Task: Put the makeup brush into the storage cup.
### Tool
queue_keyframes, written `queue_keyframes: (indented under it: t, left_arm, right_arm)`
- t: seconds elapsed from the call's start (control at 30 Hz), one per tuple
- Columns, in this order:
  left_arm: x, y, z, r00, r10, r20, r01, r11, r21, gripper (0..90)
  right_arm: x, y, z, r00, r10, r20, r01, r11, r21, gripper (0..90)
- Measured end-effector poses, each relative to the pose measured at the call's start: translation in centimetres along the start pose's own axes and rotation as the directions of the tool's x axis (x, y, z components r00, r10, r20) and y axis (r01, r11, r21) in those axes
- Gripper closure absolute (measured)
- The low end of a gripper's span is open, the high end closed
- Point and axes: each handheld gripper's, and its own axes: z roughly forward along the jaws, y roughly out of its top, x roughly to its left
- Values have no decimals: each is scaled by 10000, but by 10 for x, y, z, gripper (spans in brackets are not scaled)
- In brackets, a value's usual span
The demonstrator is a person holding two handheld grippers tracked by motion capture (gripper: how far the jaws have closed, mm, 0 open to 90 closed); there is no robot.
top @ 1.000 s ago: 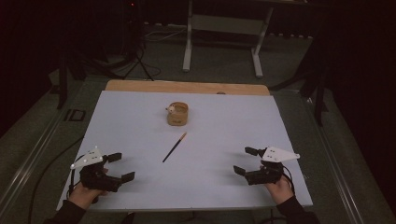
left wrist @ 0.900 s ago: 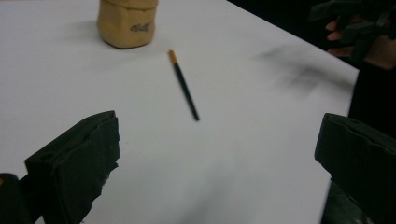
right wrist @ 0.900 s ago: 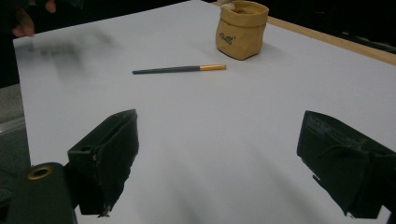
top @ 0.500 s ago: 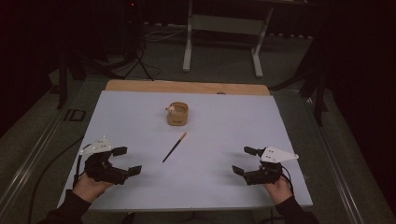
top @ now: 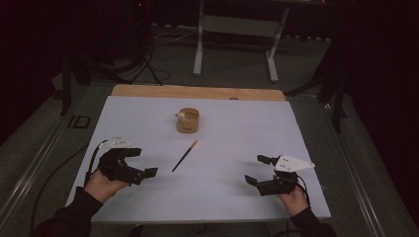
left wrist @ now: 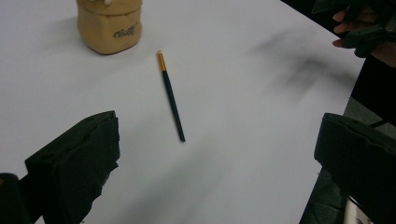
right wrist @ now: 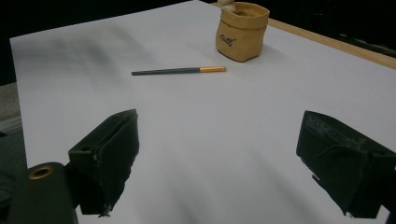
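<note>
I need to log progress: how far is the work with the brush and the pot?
Nothing looks done: the brush lies flat on the table, apart from the tan pot. In hand: the left gripper, jaws open, points toward the brush. The right gripper hovers open. Grasping and any placing are left.

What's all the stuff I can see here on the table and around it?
Brush: 1, dark handle with orange-gold end, lying flat mid-table.
Pouch: 1, tan, upright beyond the brush, something pale inside.
Table sheet: 1, white, covering the table.
Wooden edge: 1, light brown, along the far side.
Metal stand: 1, grey, on the floor beyond the table.
Left tool: 1, black, near left, jaws open.
Right tool: 1, black, near right, jaws open.
Hands: 2, one holding each tool.
</note>
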Motion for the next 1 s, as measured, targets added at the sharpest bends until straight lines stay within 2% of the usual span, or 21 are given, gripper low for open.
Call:
queue_keyframes:
  t: [0.13,0.27,0.4,0.77,0.83,1.0]
  left_arm:
    - [-1,9,6,9999,85,-123,-82,9996,263,6]
    - [0,16,10,10000,-12,-19,13,9987,508,7]
    - [0,25,16,9999,76,-123,-64,9952,972,7]
    - [-1,46,28,9995,231,-210,-195,9872,1582,8]
    - [0,52,35,9995,160,-261,-112,9846,1743,8]
    - [0,63,48,9991,283,-304,-212,9765,2143,8]
  right_arm:
    - [0,0,0,10000,9,-17,-9,10000,-17,130]
    - [0,0,0,10000,-20,-48,20,10000,17,130]
    - [0,1,0,10000,-13,-76,13,10000,-8,130]
    - [0,1,0,10000,2,-93,-2,10000,-40,130]
    - [0,1,0,10000,0,-86,-1,10000,-75,130]
    - [-1,1,0,9999,28,-104,-29,10000,-85,130]
